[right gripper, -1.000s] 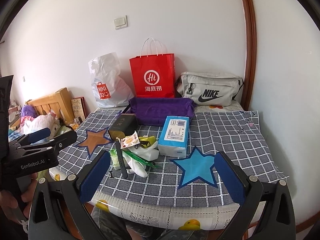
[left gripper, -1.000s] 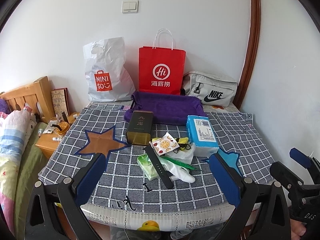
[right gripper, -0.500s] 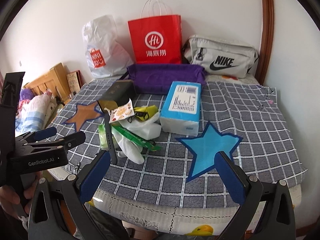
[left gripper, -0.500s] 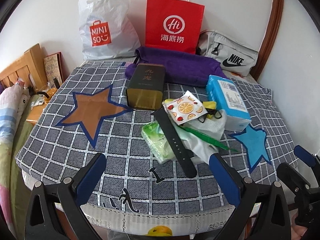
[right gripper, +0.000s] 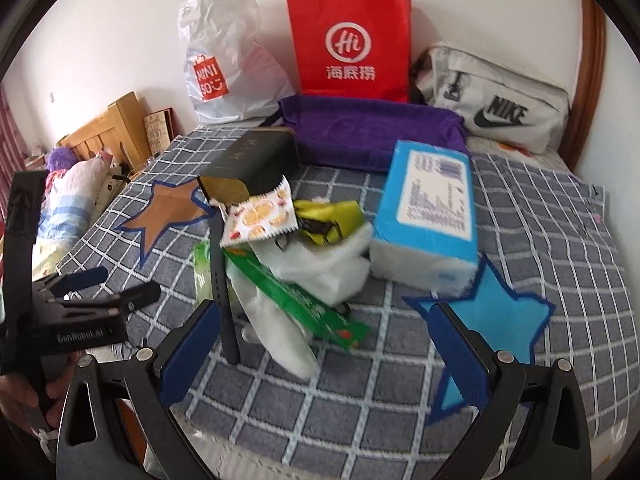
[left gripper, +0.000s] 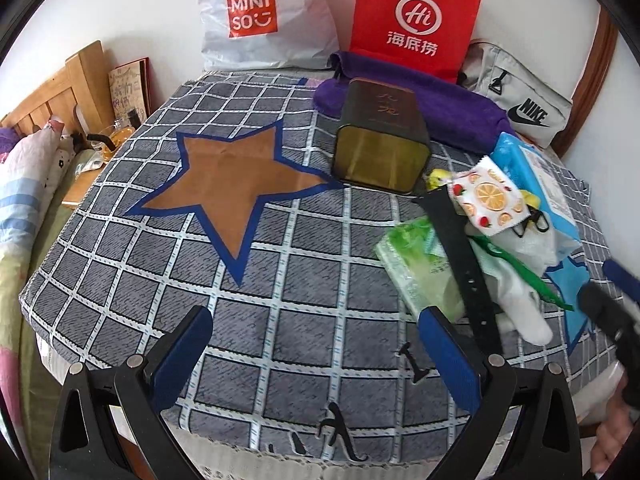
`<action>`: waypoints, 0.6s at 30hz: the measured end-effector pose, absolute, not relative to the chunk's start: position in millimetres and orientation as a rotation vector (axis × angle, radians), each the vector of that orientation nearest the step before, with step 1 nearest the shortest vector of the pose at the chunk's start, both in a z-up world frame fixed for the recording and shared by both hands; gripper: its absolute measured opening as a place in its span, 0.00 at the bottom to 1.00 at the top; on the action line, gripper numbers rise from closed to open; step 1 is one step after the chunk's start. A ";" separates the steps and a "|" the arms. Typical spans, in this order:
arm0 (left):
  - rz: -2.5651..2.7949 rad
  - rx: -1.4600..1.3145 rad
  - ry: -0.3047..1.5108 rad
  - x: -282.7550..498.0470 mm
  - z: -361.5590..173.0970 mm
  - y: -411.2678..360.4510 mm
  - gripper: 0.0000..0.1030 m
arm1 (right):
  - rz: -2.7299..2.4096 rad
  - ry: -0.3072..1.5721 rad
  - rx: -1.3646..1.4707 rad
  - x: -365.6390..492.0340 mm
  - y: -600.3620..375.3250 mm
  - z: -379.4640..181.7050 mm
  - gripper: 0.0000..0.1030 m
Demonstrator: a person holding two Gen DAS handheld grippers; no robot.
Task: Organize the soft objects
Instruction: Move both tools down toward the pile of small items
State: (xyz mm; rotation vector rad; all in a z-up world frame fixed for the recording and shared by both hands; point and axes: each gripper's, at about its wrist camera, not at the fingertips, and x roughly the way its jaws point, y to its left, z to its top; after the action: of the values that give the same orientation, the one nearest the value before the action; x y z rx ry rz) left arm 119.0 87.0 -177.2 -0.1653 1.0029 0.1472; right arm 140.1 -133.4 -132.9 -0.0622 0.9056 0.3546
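A pile lies on the checked cloth: a green tissue pack (left gripper: 416, 268) (right gripper: 202, 268), a black strap (left gripper: 464, 264) (right gripper: 222, 280), a fruit-print sachet (left gripper: 486, 196) (right gripper: 260, 216), a white glove (left gripper: 520, 304) (right gripper: 280, 332), a green wrapper (right gripper: 300, 300) and a yellow item (right gripper: 332, 216). A blue tissue pack (right gripper: 428, 208) (left gripper: 540, 184) lies right of it. A purple cloth pouch (right gripper: 368, 132) (left gripper: 440, 108) lies behind. My left gripper (left gripper: 320, 356) is open and empty, left of the pile. My right gripper (right gripper: 324, 356) is open and empty, just before the glove.
A dark tin box (left gripper: 380, 140) (right gripper: 248, 164) lies beside the pile. A white Miniso bag (left gripper: 260, 20), a red paper bag (left gripper: 412, 20) and a grey Nike bag (right gripper: 492, 100) stand against the wall. Brown star (left gripper: 228, 184) and blue star (right gripper: 488, 320) patches mark the cloth. A bed (left gripper: 24, 184) is left.
Both grippers have moved forward and down towards the pile; the objects look larger and nearer. Both stay open.
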 end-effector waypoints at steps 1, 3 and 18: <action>0.156 -0.164 1.004 120.4 -179.0 89.9 1.00 | 0.364 0.895 -0.072 144.4 -129.2 -130.9 0.98; 0.175 -0.167 1.010 123.2 -182.3 97.8 1.00 | 0.389 0.867 -0.097 153.1 -117.3 -127.6 0.98; 0.163 -0.268 1.003 141.4 -187.9 146.2 1.00 | 0.457 0.946 -0.314 212.5 -41.6 -161.1 0.86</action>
State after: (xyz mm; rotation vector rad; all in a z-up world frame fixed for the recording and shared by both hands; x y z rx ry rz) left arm 141.4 146.2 -187.9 -0.2677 1.0027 0.1633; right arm 212.5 -41.6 -161.1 -0.3135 0.9458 0.4567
